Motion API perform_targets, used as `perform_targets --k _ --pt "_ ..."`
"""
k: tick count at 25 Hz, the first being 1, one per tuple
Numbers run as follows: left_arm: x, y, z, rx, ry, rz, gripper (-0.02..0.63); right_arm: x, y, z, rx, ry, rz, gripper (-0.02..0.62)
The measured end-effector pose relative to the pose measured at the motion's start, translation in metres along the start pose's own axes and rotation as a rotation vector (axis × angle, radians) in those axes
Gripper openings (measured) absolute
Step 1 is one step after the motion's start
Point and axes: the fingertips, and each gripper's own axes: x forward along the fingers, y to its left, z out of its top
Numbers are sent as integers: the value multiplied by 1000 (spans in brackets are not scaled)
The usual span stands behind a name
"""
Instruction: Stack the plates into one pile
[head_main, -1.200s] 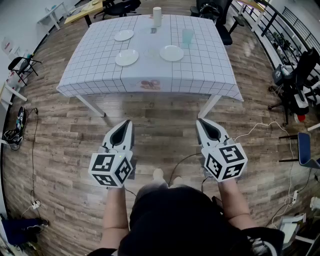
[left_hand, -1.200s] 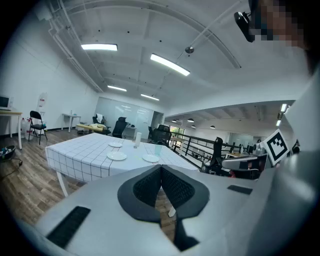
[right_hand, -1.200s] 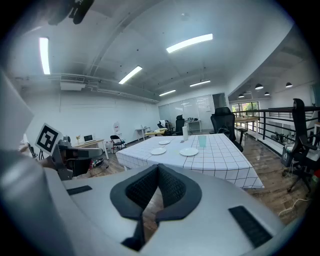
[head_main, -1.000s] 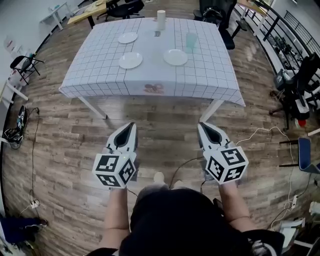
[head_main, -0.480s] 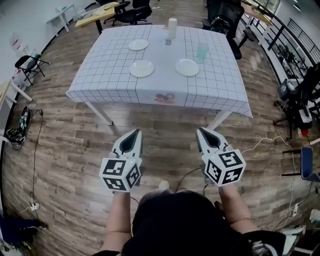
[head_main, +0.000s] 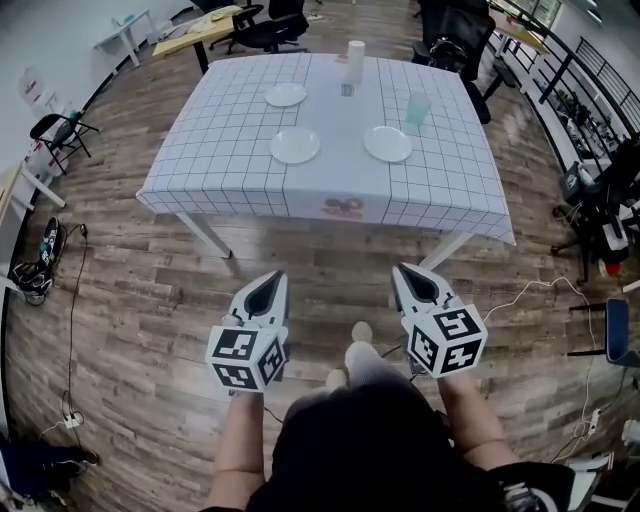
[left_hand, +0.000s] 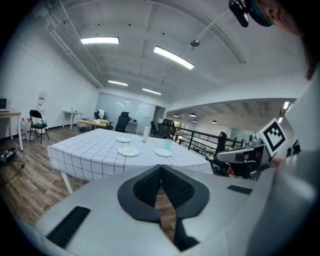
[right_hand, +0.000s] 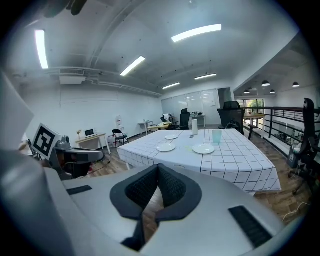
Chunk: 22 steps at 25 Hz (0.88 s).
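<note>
Item 1. Left tongs (head_main: 270, 282): jaws closed flat against each other, nothing between them. Held over the wooden floor (head_main: 130, 270), short of the surface and touching nothing on it.

Item 2. Right tongs (head_main: 408, 274): jaws closed, pads meeting, empty. Level with the left tongs, well apart from them, also over the floor.

Item 3. Surface (head_main: 220, 150): table under a white checked cloth, straight ahead of both tongs, its near edge apart from the tips.

Item 4. Plates, three, white, each lying flat and separate on the surface, none stacked.
- near left plate (head_main: 295, 146): ahead of the left tongs.
- near right plate (head_main: 388, 144): ahead of the right tongs, beside the near left plate with a gap between.
- far plate (head_main: 287, 95): beyond the near left plate, further from the left tongs.

Item 5. Cup (head_main: 418, 109): pale green, upright, just beyond the near right plate.

Item 6. White cylinder (head_main: 355, 60): upright at the surface's far edge, beyond all the plates.

Item 7. Folding chair (head_main: 45, 130): on the floor, far off to the left tongs' outer side.
</note>
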Motion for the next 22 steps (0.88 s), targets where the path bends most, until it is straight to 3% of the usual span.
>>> perform_targets --k 7,13,22 --pt "45 20 18 1 -16 8 28 50 -16 17 -39 3 31 14" --pt "101 45 44 13 -27 68 28 107 -46 44 -81 -14 58 14" --pt "195 60 78 34 -5 52 28 178 -92 81 -64 -15 124 14"
